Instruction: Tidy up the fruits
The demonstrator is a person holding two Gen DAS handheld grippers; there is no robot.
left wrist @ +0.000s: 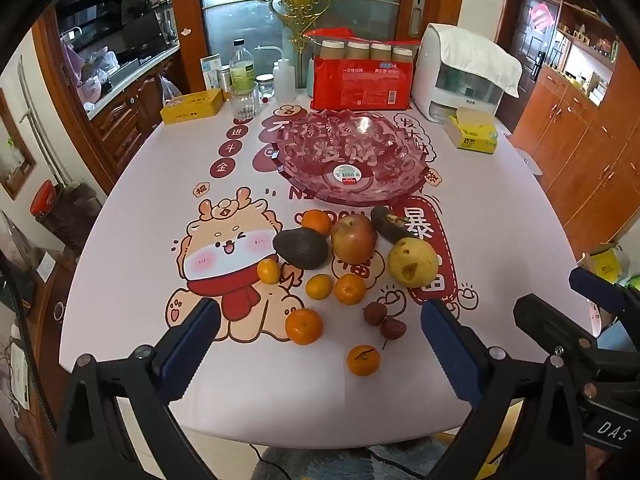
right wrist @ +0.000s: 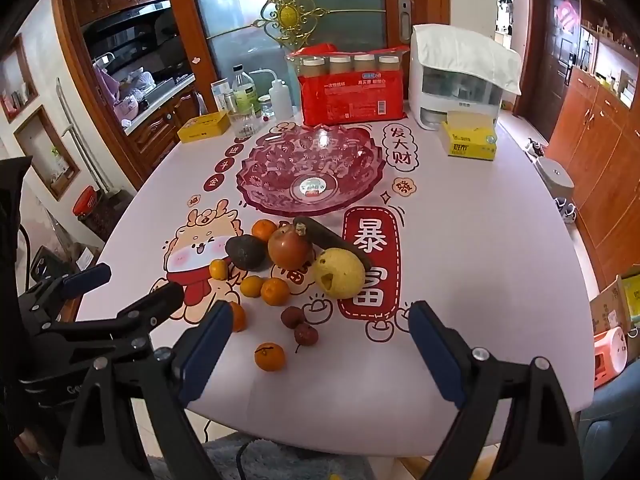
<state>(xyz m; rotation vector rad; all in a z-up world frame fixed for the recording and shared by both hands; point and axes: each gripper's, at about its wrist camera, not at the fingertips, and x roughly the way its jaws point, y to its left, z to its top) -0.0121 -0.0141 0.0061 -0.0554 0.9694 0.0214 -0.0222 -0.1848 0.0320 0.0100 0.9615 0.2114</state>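
An empty pink glass bowl (left wrist: 352,156) (right wrist: 312,168) stands mid-table. In front of it lie loose fruits: a red apple (left wrist: 353,239) (right wrist: 289,247), a dark avocado (left wrist: 301,247) (right wrist: 245,252), a yellow pear (left wrist: 413,262) (right wrist: 338,273), a blackened banana (left wrist: 390,224) (right wrist: 332,240), several small oranges (left wrist: 304,326) (right wrist: 270,357) and two dark red small fruits (left wrist: 375,313) (right wrist: 306,334). My left gripper (left wrist: 320,340) is open and empty above the near table edge. My right gripper (right wrist: 320,344) is open and empty beside it, also visible in the left wrist view (left wrist: 560,308).
At the table's back stand a red package of cups (left wrist: 362,80), a white appliance (left wrist: 456,76), a yellow tissue box (left wrist: 474,134), a yellow tin (left wrist: 192,106), bottles and a glass (left wrist: 244,100). Wooden cabinets (left wrist: 580,152) stand to the right.
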